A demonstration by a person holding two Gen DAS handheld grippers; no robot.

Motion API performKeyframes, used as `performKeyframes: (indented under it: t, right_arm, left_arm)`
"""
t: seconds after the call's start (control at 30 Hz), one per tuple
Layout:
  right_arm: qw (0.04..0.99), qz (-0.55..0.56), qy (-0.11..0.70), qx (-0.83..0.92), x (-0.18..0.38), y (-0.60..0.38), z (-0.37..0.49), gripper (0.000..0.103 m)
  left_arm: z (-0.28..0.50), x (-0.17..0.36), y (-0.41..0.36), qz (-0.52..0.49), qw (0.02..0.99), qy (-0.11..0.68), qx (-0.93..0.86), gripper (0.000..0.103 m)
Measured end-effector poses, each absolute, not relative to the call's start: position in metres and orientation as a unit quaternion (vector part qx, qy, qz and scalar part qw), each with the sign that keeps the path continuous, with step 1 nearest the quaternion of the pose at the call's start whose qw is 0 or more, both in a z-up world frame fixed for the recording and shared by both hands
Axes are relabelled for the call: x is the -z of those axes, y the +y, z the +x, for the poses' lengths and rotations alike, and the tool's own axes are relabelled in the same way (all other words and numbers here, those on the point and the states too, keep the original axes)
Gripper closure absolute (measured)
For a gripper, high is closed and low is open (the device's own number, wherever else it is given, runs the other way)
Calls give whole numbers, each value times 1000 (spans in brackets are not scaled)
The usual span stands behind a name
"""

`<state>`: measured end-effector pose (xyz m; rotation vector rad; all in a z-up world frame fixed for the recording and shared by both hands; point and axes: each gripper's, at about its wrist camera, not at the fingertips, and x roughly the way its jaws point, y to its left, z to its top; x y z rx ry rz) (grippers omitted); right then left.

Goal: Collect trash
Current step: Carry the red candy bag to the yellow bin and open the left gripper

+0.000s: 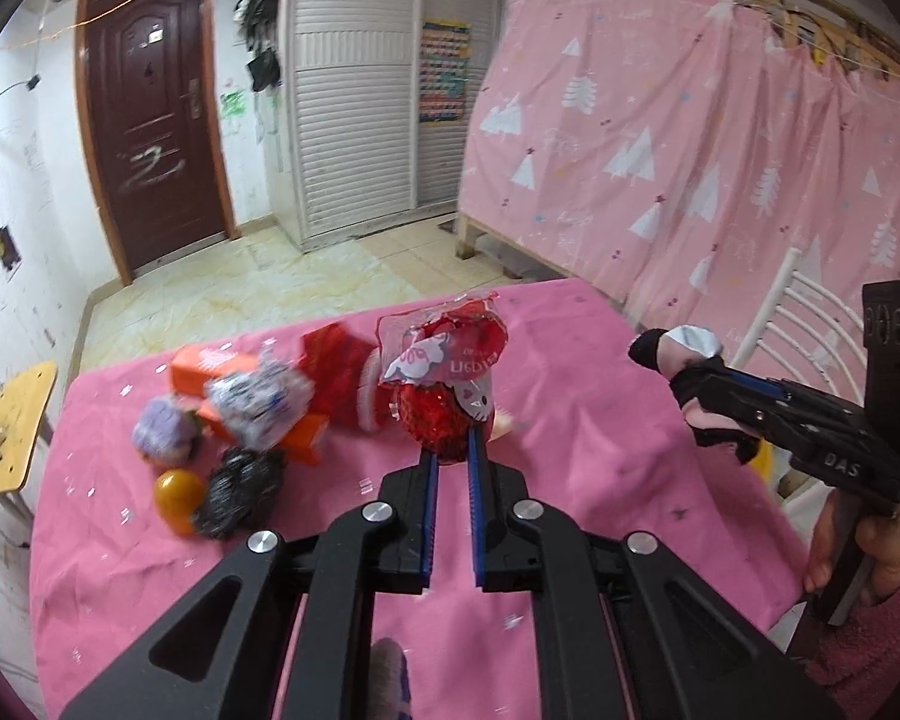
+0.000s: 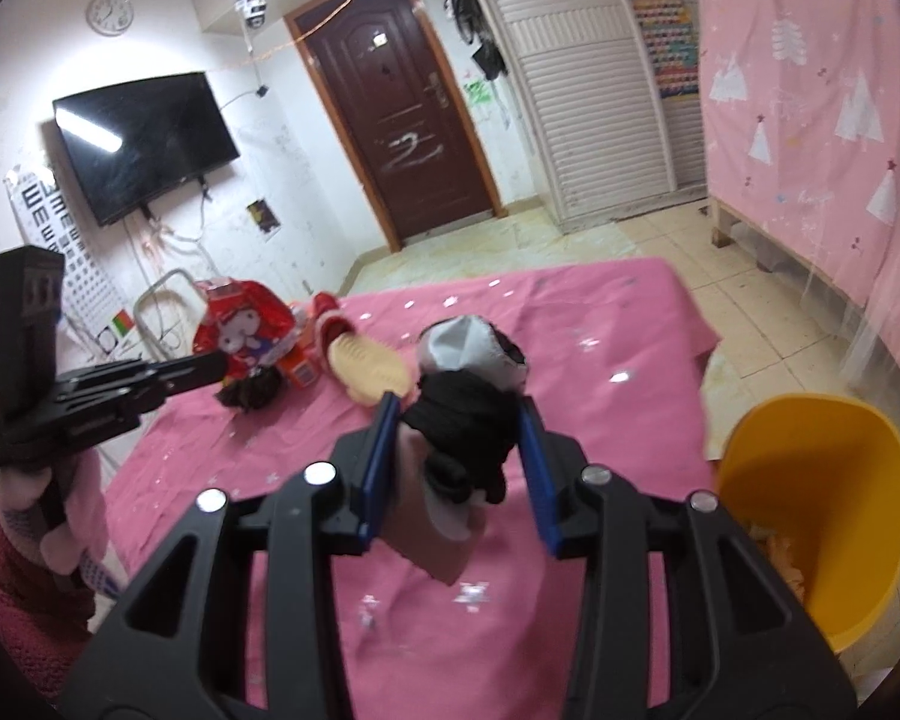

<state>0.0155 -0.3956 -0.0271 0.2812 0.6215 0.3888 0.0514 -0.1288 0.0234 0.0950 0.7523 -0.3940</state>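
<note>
My left gripper is shut on a red cartoon-printed snack bag and holds it above the pink table; it also shows in the right wrist view. My right gripper is shut on a black, grey and pink sock-like cloth, held above the table; it shows in the left wrist view. On the table lie an orange box, a crumpled silver wrapper, a purple ball, a small orange fruit and a black scrubber.
A yellow bin stands right of the table, with scraps inside. A red slipper with a tan sole lies on the table. A white chair is at the right, a small wooden table at the left.
</note>
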Motion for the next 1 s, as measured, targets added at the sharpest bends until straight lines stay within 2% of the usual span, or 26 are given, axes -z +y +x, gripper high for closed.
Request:
performKeyframes:
  t: [0.4,1.0]
  right_arm:
    - [939,186,268,-105,30,-478,8,65]
    - [934,222,281,11,75,-552,4,65]
  left_arm:
    - [53,-38,-237,81,893,351,270,102]
    - [59,-8,-360,124,854,382,330,102]
